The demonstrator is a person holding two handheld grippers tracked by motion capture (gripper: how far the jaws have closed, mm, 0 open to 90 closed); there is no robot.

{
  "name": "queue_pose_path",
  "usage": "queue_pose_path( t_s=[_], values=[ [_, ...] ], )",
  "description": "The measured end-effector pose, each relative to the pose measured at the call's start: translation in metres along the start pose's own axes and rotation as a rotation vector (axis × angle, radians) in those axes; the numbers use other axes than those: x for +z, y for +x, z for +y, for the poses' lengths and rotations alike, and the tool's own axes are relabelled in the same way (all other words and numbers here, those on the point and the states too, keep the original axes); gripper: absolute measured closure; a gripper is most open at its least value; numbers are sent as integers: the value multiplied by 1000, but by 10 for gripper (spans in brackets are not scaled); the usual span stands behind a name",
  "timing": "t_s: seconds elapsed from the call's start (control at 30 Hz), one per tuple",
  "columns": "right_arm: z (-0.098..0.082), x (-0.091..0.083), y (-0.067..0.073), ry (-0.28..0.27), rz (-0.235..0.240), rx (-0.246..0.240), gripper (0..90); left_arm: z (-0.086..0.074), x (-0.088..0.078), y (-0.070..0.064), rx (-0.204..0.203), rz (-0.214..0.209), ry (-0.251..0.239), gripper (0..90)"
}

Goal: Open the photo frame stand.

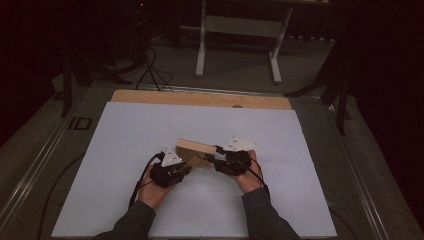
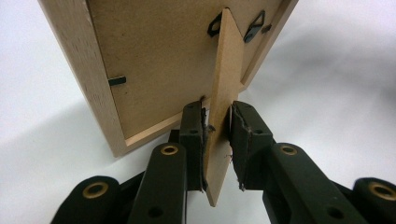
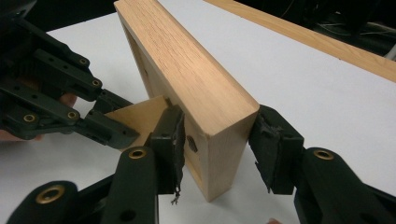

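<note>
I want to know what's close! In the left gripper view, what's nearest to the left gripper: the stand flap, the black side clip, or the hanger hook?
1. Stand flap, between its jaws.
2. Side clip, left.
3. Hanger hook, top.

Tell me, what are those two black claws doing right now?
Left gripper shut on the thin fibreboard stand leg. Right gripper shut on the light wooden picture frame, held upright on the white table sheet. Nothing in the way.

Dim room, grey carpet floor [image 1: 235,65], white-legged table [image 1: 239,30] behind, possibly dark curtains [image 1: 390,100].
</note>
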State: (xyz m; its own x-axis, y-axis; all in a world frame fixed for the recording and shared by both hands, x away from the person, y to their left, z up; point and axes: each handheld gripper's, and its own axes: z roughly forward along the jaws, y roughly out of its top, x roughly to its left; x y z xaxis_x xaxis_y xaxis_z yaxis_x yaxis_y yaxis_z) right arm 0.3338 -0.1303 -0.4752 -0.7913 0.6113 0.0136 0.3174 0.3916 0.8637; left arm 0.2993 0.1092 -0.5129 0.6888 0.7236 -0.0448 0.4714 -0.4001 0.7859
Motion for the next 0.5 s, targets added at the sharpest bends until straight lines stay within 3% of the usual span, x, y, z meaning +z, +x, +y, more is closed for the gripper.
queue_pose_path(
  t_s=[0.3, 0.5],
  values=[
    [2, 3, 8, 3, -30, -52, 557, -1, 8, 4, 27, 23, 6, 749],
    [2, 5, 10, 10, -19, -51, 581, -2, 11, 5, 28, 52, 15, 790]
  ],
)
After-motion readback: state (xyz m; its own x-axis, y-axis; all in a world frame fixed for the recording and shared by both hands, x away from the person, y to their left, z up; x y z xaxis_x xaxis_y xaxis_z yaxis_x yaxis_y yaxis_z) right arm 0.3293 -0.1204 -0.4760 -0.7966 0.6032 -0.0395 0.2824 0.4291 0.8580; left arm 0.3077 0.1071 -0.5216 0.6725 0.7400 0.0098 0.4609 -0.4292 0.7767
